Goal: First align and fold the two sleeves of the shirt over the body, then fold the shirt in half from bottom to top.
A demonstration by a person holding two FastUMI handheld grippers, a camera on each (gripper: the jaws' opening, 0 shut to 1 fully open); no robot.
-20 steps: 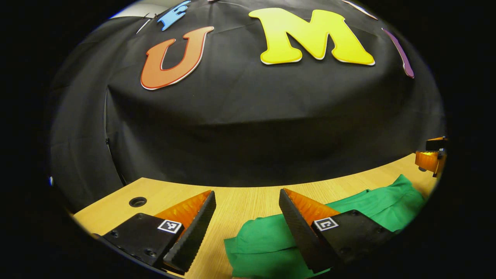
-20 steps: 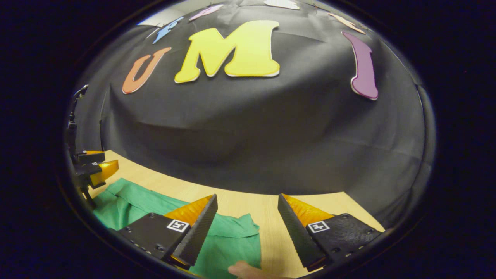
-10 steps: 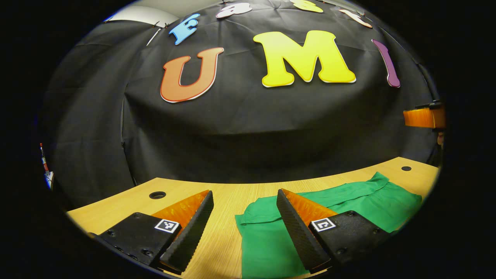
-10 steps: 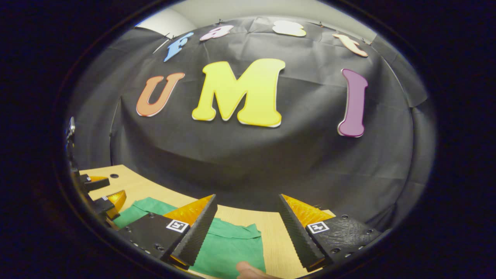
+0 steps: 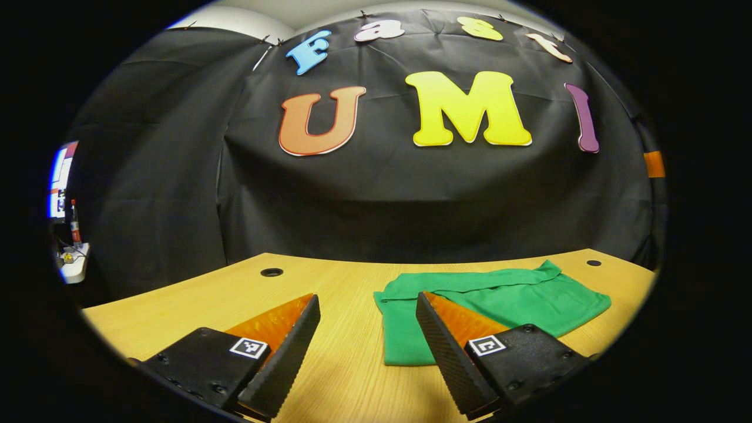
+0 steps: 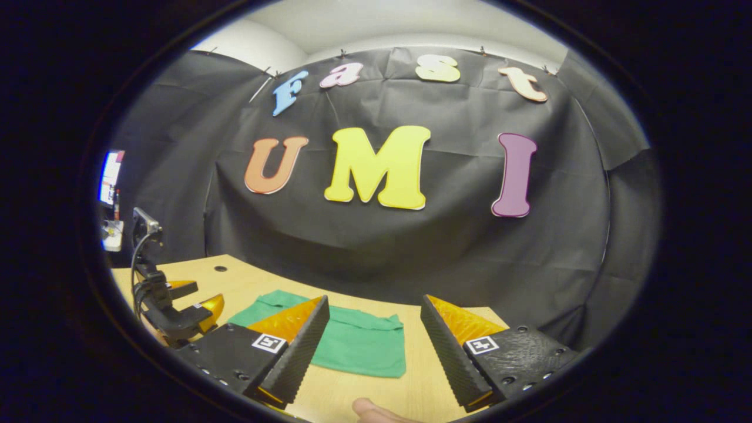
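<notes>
The green shirt (image 5: pixel 499 296) lies folded into a flat rectangle on the wooden table (image 5: pixel 205 299), to the right of centre in the left gripper view. My left gripper (image 5: pixel 368 308) hovers open above the table, short of the shirt's near left corner, with nothing between its fingers. In the right gripper view the same shirt (image 6: pixel 361 343) lies ahead, partly behind the left finger. My right gripper (image 6: pixel 374 308) is open and holds nothing. The left gripper (image 6: pixel 188 302) also shows at the far left of the right gripper view, over the table.
The table has round cable holes (image 5: pixel 271 272) near its back edge, another hole (image 5: pixel 593 262) at the right. A fingertip (image 6: pixel 373 409) shows at the bottom of the right gripper view. A cable and mount (image 6: pixel 143 235) stand left of the table.
Both grippers have pulled back and up from the shirt, still open. The shirt now lies farther off and shows as a whole folded rectangle.
</notes>
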